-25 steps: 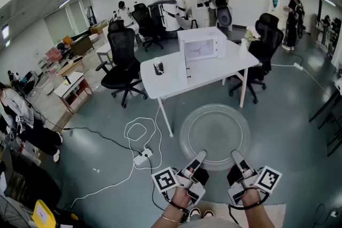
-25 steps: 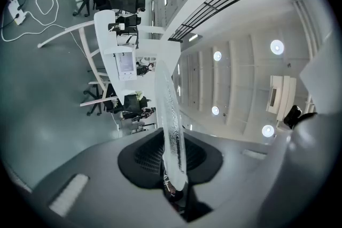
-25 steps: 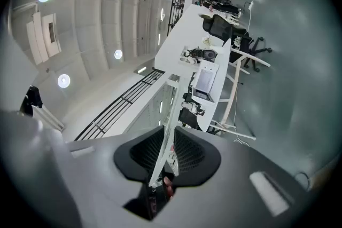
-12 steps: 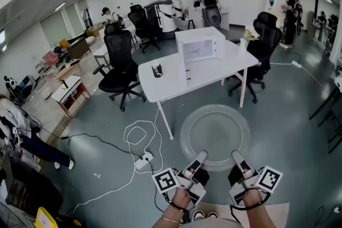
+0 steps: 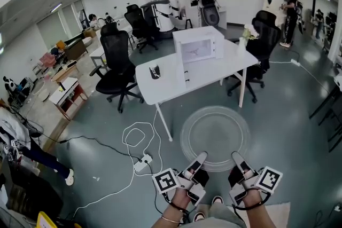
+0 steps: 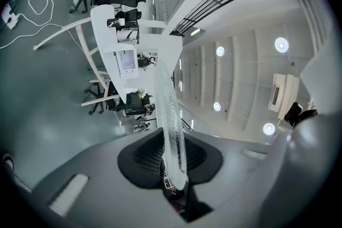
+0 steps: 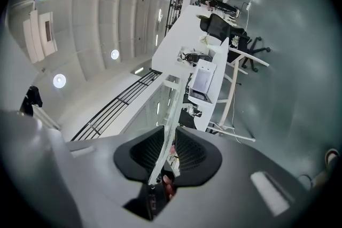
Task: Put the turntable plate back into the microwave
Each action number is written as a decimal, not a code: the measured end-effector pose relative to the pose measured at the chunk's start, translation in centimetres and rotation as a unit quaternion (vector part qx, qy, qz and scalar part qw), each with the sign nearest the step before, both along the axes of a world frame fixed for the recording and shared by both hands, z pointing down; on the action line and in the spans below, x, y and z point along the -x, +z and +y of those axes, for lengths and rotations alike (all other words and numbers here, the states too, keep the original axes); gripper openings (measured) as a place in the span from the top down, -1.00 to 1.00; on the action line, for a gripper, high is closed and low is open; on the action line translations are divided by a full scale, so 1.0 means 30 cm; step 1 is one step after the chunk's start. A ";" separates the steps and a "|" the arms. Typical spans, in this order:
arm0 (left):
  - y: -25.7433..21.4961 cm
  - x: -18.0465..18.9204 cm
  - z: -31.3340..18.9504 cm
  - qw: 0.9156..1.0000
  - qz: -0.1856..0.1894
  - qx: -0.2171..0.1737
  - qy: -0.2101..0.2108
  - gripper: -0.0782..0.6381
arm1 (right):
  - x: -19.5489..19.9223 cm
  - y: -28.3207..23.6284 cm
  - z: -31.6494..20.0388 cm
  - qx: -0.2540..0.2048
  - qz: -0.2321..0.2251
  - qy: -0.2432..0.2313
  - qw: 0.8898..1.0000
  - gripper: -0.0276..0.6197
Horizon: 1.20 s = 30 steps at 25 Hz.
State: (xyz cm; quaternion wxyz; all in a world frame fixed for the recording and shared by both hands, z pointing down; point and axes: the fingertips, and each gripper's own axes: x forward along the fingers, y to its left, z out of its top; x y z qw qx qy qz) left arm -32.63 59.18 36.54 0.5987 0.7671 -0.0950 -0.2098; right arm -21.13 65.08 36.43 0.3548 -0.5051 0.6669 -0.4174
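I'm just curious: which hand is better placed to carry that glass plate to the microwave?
Neither alone, probably: the left gripper and right gripper each clamp the near rim of the glass plate, and the microwave on the white table stands roughly straight ahead.

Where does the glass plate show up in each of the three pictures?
Head view: plate, a clear disc at low centre.
Left gripper view: plate, edge-on, a frosty strip rising from between the jaws at centre.
Right gripper view: plate, a thin clear edge between the jaws, low centre.
Shared landmark: the microwave, ahead of the plate in every view.
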 end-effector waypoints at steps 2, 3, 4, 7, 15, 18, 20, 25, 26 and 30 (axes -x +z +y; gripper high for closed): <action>-0.001 -0.021 -0.023 1.000 0.001 0.001 0.001 0.66 | -0.021 -0.002 -0.023 -0.002 0.001 -0.001 1.000 0.71; 0.000 -0.034 -0.036 1.000 0.001 0.002 0.000 0.66 | -0.036 0.000 -0.035 -0.001 0.001 -0.001 1.000 0.71; 0.002 -0.050 -0.049 1.000 0.002 0.004 0.000 0.66 | -0.052 0.005 -0.050 -0.001 -0.001 -0.001 1.000 0.71; 0.017 -0.103 -0.101 1.000 0.002 0.006 -0.003 0.66 | -0.104 0.026 -0.107 -0.004 -0.007 -0.004 1.000 0.71; 0.026 -0.249 -0.284 1.000 -0.001 0.001 -0.025 0.66 | -0.256 0.026 -0.310 -0.010 -0.008 -0.036 0.999 0.71; 0.028 -0.311 -0.358 0.999 -0.006 0.005 -0.038 0.66 | -0.325 0.037 -0.392 -0.001 -0.015 -0.046 0.999 0.71; 0.028 -0.355 -0.409 0.999 -0.006 0.008 -0.045 0.66 | -0.372 0.040 -0.449 0.004 -0.018 -0.052 0.998 0.71; 0.036 -0.459 -0.531 0.998 -0.004 0.010 -0.064 0.66 | -0.484 0.041 -0.584 0.007 -0.013 -0.071 0.997 0.71; 0.035 -0.479 -0.550 0.998 -0.004 0.011 -0.067 0.66 | -0.504 0.043 -0.605 0.009 -0.013 -0.073 0.997 0.71; 0.029 -0.552 -0.633 0.997 -0.006 0.007 -0.075 0.65 | -0.585 0.040 -0.692 0.011 -0.009 -0.081 0.997 0.71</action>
